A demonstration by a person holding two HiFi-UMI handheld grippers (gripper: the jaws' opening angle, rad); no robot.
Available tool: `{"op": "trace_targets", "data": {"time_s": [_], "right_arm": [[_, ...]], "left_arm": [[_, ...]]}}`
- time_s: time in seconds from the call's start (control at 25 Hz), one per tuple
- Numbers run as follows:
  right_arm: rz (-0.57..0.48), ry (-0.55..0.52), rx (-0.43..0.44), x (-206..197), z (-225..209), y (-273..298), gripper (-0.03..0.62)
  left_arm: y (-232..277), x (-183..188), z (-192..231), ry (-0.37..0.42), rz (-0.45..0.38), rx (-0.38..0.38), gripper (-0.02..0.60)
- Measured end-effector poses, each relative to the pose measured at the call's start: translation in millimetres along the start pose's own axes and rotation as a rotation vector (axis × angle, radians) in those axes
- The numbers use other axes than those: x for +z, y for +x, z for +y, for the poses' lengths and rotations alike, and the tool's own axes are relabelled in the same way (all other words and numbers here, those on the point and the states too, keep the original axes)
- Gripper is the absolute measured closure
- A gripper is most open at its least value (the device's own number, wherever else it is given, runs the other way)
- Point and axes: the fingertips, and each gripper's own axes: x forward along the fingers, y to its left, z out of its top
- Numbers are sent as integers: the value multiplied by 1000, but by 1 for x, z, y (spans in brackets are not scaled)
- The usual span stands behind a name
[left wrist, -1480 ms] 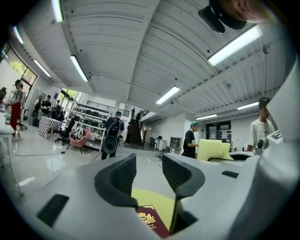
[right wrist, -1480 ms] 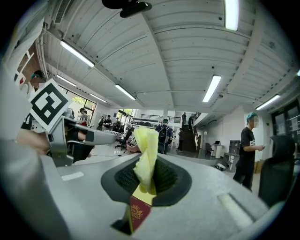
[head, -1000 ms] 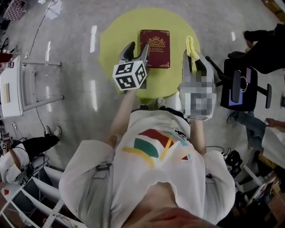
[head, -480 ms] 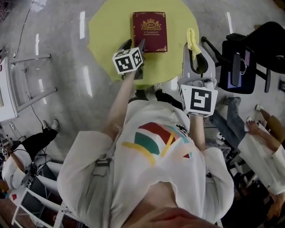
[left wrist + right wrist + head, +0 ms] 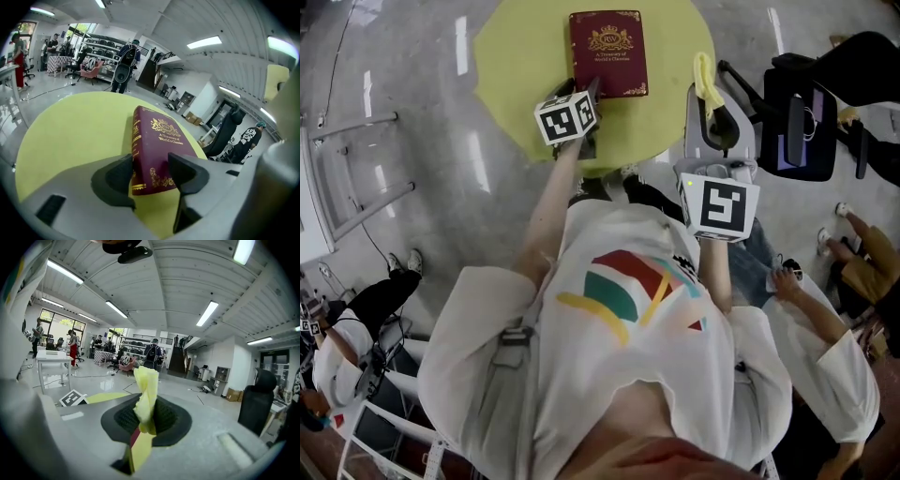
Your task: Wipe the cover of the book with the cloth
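Spreading wider than a second ago, the left claw (image 5: pixel 151 165) now stands fully open, the near end of the book (image 5: pixel 607 53) between its jaws, with no visible squeeze on it. The book lies flat, cover up, at the far middle of the yellow table (image 5: pixel 516 66). The right claw (image 5: pixel 144 418) is clamped on the cloth (image 5: pixel 146 394), off to the right as before. Wiping looks not yet begun; the cloth must come left over the cover.

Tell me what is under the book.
The book lies closed and flat on the yellow table, cover up. Bare tabletop shows around it. The patch directly beneath it is covered, so whether anything thin lies there cannot be seen.
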Motion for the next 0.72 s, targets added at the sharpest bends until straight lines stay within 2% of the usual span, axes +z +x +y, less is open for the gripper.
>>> {"op": "trace_targets", "data": {"time_s": [0.4, 0.56, 0.72], "right_arm": [[8, -11, 28, -1, 11, 6, 565], [17, -112, 57, -2, 11, 29, 565], [53, -307, 106, -8, 11, 82, 565]], "left_arm": [[1, 0, -2, 1, -6, -16, 343], [3, -2, 0, -7, 7, -14, 344], [1, -3, 1, -13, 14, -18, 344]]}}
